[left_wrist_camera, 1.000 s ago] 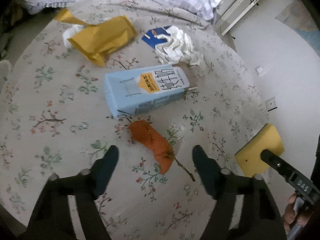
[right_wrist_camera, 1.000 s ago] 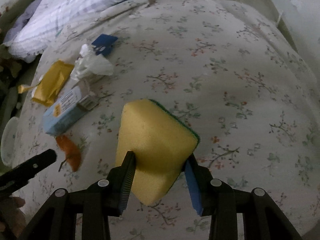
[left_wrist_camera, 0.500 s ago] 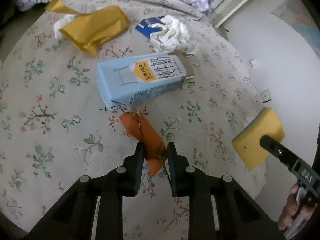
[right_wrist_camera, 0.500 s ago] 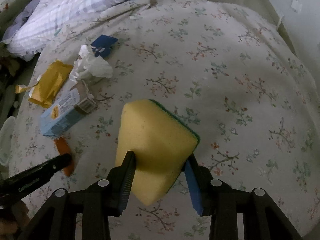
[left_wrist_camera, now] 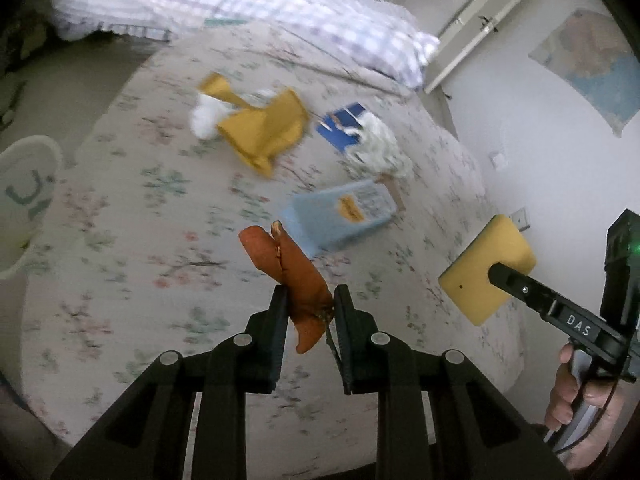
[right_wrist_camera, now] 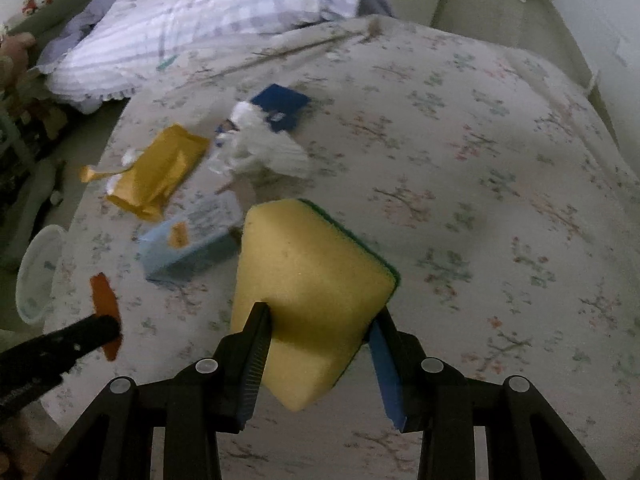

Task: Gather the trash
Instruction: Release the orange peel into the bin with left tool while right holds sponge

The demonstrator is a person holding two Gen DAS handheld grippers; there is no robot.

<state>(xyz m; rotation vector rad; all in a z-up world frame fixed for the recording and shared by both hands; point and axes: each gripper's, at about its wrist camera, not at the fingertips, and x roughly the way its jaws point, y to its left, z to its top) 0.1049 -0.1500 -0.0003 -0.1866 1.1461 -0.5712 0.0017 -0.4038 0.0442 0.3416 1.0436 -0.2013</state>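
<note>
My left gripper [left_wrist_camera: 308, 300] is shut on an orange leaf-like scrap [left_wrist_camera: 286, 266] and holds it above the floral bedspread [left_wrist_camera: 120, 280]. My right gripper [right_wrist_camera: 320, 320] is shut on a yellow sponge with a green back [right_wrist_camera: 312, 276], held above the bed; the sponge also shows in the left wrist view [left_wrist_camera: 486, 268]. On the bed lie a light-blue carton [left_wrist_camera: 344, 216], a mustard-yellow bag [left_wrist_camera: 264, 132], crumpled white paper [left_wrist_camera: 378, 148] and a dark-blue packet [left_wrist_camera: 340, 126]. The right wrist view shows the orange scrap [right_wrist_camera: 105, 300], the carton [right_wrist_camera: 192, 240] and the yellow bag [right_wrist_camera: 160, 172].
A white bin with a green mark [left_wrist_camera: 24, 196] stands on the floor left of the bed, also seen in the right wrist view [right_wrist_camera: 38, 272]. A checked pillow [left_wrist_camera: 248, 16] lies at the head of the bed. A white wall [left_wrist_camera: 540, 128] is on the right.
My left gripper shut on the orange scrap and lifted it off the bedspread, moving up and back. The right gripper stays shut on the sponge and has risen slightly.
</note>
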